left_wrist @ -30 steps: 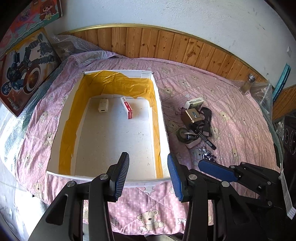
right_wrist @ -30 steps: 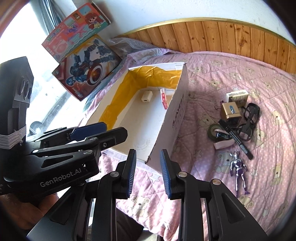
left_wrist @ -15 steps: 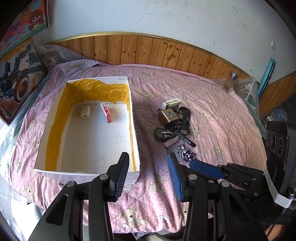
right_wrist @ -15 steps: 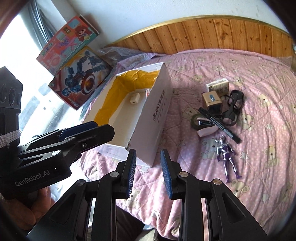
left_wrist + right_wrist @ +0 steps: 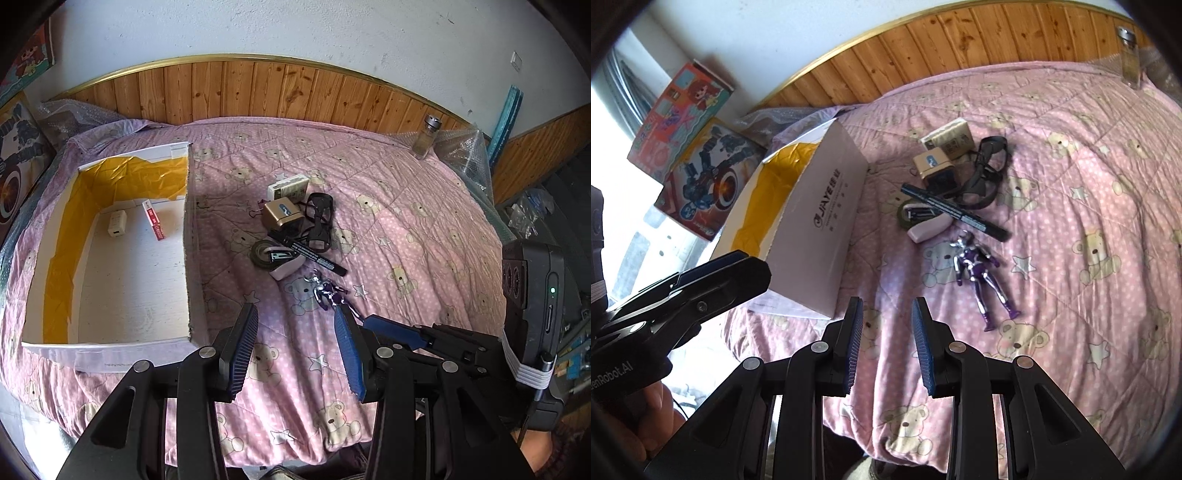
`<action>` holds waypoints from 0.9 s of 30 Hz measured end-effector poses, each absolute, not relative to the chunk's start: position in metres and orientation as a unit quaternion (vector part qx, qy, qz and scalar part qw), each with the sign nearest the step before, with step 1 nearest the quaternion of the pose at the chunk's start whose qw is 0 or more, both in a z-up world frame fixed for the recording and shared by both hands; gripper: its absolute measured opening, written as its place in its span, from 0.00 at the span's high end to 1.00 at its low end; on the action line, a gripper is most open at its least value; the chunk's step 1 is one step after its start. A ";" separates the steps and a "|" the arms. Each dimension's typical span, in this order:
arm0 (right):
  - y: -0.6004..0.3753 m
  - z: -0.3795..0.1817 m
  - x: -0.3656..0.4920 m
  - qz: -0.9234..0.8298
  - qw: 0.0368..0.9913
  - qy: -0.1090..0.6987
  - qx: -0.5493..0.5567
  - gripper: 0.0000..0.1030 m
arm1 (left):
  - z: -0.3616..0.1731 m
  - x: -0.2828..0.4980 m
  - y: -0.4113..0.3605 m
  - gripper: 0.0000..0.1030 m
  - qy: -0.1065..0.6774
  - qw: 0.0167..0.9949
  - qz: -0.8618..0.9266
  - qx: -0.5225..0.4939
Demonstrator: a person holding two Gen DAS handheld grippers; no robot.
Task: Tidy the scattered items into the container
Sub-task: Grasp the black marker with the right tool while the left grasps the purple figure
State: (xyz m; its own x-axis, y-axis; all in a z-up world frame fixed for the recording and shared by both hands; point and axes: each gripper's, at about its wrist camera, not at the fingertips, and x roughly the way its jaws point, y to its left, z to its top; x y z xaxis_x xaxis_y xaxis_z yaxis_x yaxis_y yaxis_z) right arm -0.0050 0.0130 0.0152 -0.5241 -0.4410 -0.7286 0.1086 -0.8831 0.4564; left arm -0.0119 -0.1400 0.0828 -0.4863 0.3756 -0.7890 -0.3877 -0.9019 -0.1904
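Observation:
A white box (image 5: pixel 110 288) lined with yellow tape lies on the pink quilt at the left; a white charger (image 5: pixel 117 223) and a red-and-white pack (image 5: pixel 153 219) lie inside. To its right sits a pile: gold box (image 5: pixel 281 215), black glasses (image 5: pixel 320 214), black marker (image 5: pixel 310 254), tape roll (image 5: pixel 264 253), cream card box (image 5: pixel 289 187). A purple-silver figure (image 5: pixel 979 273) lies nearest me. My left gripper (image 5: pixel 295 345) is open over the quilt's front edge. My right gripper (image 5: pixel 887 341) is open, with the figure just ahead on its right.
A glass shaker jar (image 5: pixel 426 136) stands at the bed's far right corner by bubble wrap. Toy boxes (image 5: pixel 698 181) lean against the wall at the left. Wood panelling (image 5: pixel 280 92) borders the bed's far side. A hand (image 5: pixel 631 432) holds the left gripper.
Both views have swung to the right: the white box has slid leftward and the pile of items now lies nearer the centre. Both grippers stay open.

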 end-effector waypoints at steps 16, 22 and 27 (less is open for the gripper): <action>0.055 -0.028 -0.041 -0.843 0.120 -0.188 0.489 0.70 | 0.019 -0.056 -0.094 0.56 -0.009 0.233 0.820 -0.522; 0.045 -0.027 -0.084 -0.854 0.136 -0.114 0.489 0.70 | -0.010 -0.069 -0.100 0.56 -0.033 0.213 0.806 -0.552; 0.028 -0.041 -0.123 -0.854 0.158 -0.047 0.493 0.70 | -0.027 -0.075 -0.099 0.56 -0.060 0.225 0.787 -0.572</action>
